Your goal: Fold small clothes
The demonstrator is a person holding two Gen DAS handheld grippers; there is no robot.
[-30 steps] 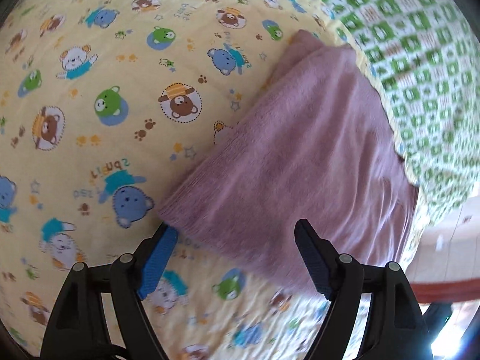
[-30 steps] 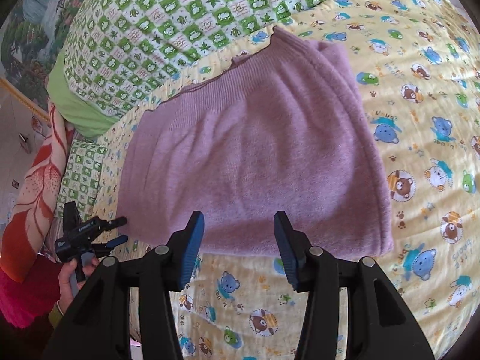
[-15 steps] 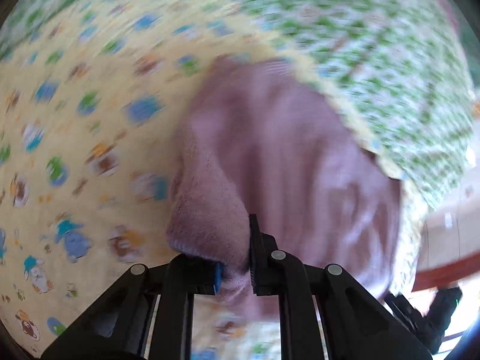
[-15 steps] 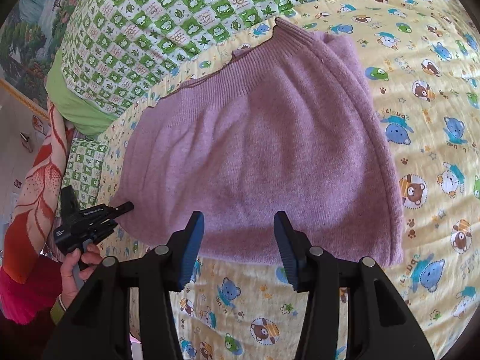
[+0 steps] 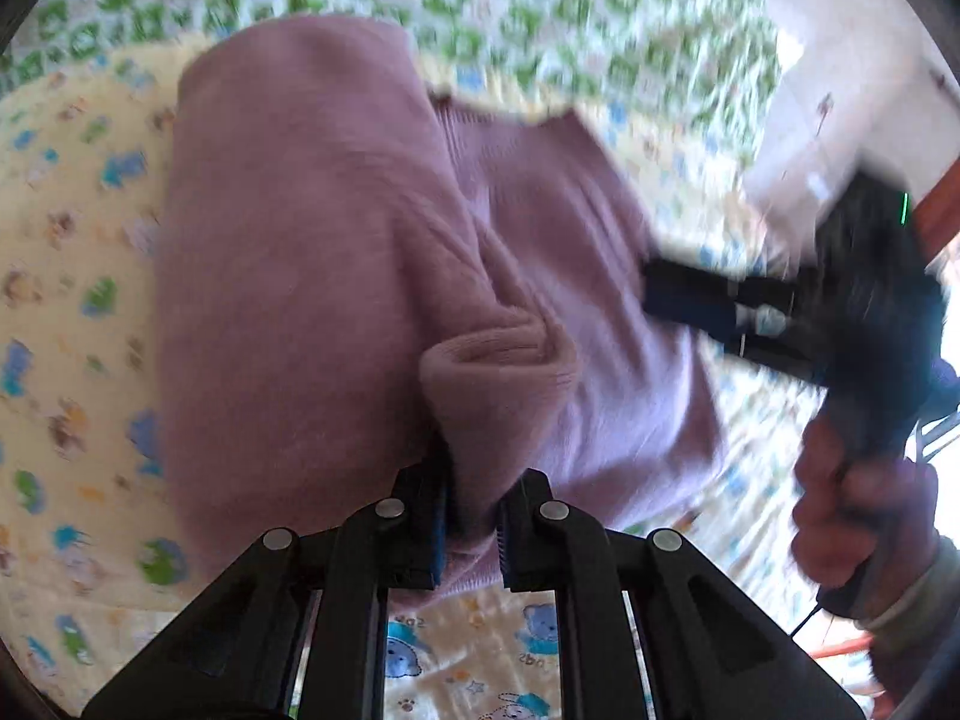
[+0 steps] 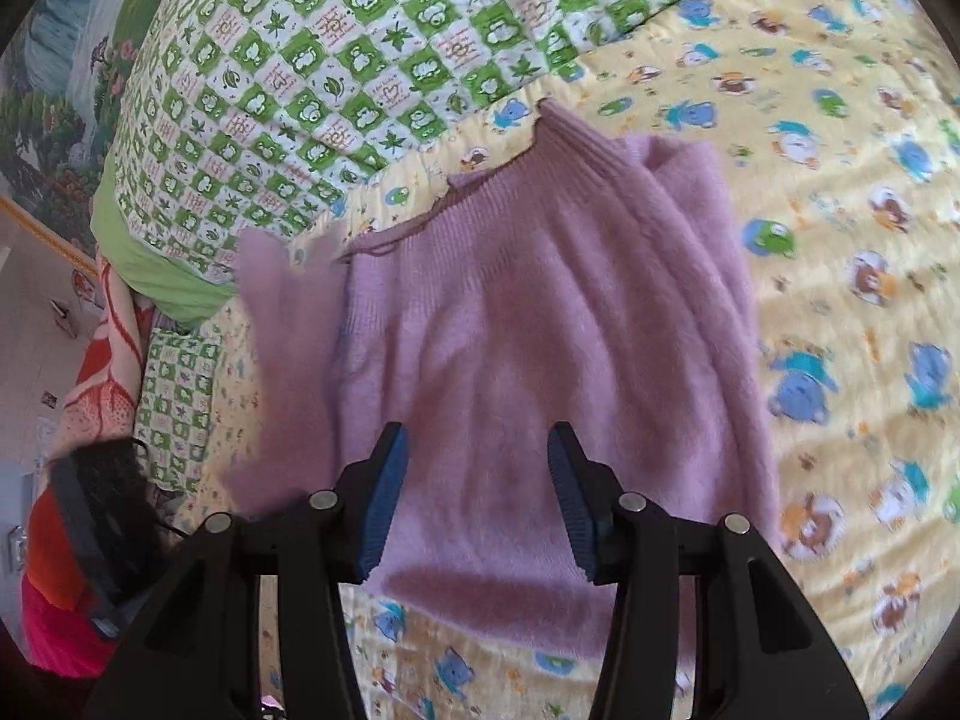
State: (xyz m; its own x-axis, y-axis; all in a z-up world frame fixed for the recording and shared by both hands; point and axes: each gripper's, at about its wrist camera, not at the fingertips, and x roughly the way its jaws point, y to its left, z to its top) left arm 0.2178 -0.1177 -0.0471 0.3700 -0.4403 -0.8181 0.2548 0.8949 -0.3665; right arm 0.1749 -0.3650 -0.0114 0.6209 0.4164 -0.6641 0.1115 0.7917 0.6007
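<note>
A fuzzy purple sweater [image 6: 528, 330] lies on a yellow bear-print sheet [image 6: 852, 252]. My left gripper [image 5: 480, 480] is shut on a bunched edge of the sweater [image 5: 312, 276], and the cloth is lifted and rolled over in front of it. In the right wrist view that raised flap [image 6: 282, 360] stands blurred at the sweater's left side. Over the sweater's near edge, my right gripper [image 6: 474, 504] hovers open, with nothing pinched between its blue pads. The left wrist view also catches the right gripper [image 5: 678, 303] at the sweater's right edge, carried by a hand [image 5: 858, 510].
A green-and-white checked quilt [image 6: 300, 90] is piled at the far side of the sheet. A red and orange blanket [image 6: 102, 372] hangs off the bed's left edge, with pale floor [image 6: 30, 312] beyond. Bare sheet stretches to the right of the sweater.
The left gripper went from wide open to shut on the sweater's edge, then rolled and carried the cloth up and across. The right gripper slid a little forward over the sweater, still open.
</note>
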